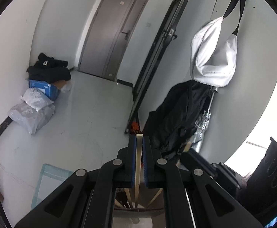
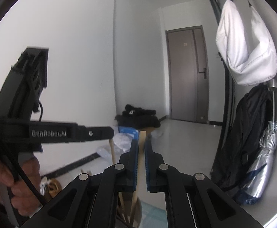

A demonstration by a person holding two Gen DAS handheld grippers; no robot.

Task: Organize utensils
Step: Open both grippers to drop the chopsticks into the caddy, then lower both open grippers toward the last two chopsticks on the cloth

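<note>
Now both clamped: left hand-held gripper (image 1: 139,140) pinching a pale wooden chopstick (image 1: 138,163), right hand-held gripper (image 2: 141,145) pinching another chopstick (image 2: 140,152). More sticks in a holder (image 2: 136,216) at 6 o'clock. Open floor (image 1: 92,110) toward 11 o'clock; hanging coat (image 1: 176,114) crowding 2 o'clock.

Left gripper (image 1: 139,142): one chopstick (image 1: 138,163) clamped between its jaws, tip projecting past them; further sticks (image 1: 128,197) below, standing in a holder (image 1: 136,211). Right gripper (image 2: 141,148): another chopstick (image 2: 140,152) pinched likewise, over the same holder (image 2: 138,212). Door (image 1: 113,32) ahead; boxes and parcels (image 1: 37,98) on the floor left; bag (image 1: 212,55) hanging on the wall right, jacket (image 1: 178,114) beneath it.
</note>
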